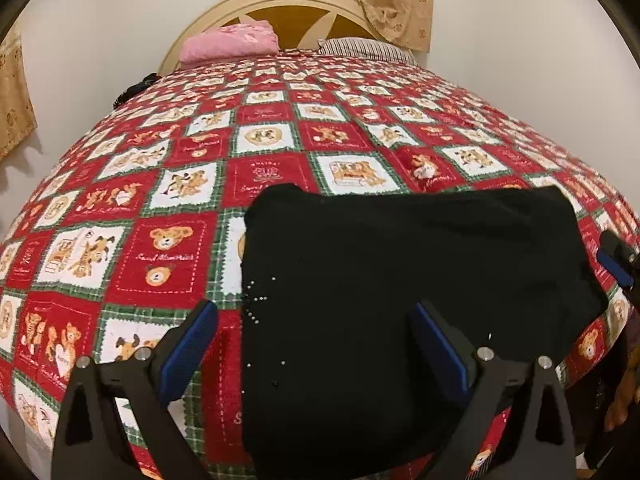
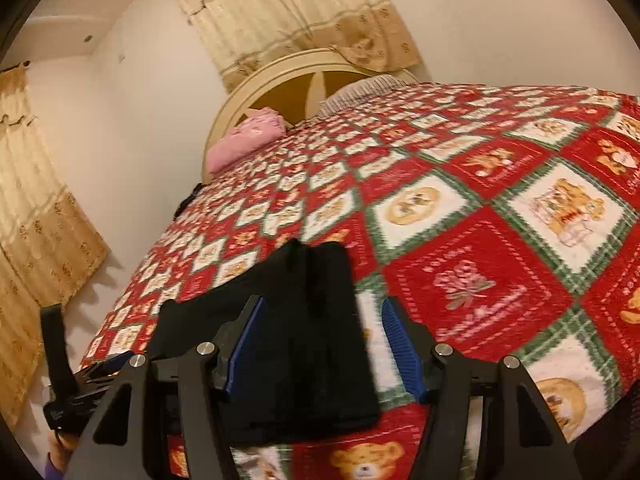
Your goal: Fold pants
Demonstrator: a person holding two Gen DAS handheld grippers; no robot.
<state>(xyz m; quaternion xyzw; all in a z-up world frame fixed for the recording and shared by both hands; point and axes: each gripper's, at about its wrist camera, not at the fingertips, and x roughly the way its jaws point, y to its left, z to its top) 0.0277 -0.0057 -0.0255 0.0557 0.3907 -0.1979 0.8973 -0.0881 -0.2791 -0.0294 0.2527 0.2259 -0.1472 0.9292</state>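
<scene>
The black pants (image 1: 400,300) lie folded into a compact rectangle at the near edge of the bed; small shiny studs show near their left edge. My left gripper (image 1: 316,340) is open and empty, its jaws spread over the pants' near left part. My right gripper (image 2: 322,340) is open and empty, straddling the pants' right end (image 2: 312,340); its blue pad also shows in the left wrist view (image 1: 614,266) beside the pants' right edge. The left gripper shows at the lower left of the right wrist view (image 2: 80,372).
The bed carries a red, white and green teddy-bear quilt (image 1: 280,140). A pink pillow (image 1: 230,44) and a striped pillow (image 1: 368,50) lie by the cream headboard (image 1: 304,8). Beige curtains (image 2: 40,220) hang on the walls. A dark item (image 1: 136,90) lies at the bed's far left edge.
</scene>
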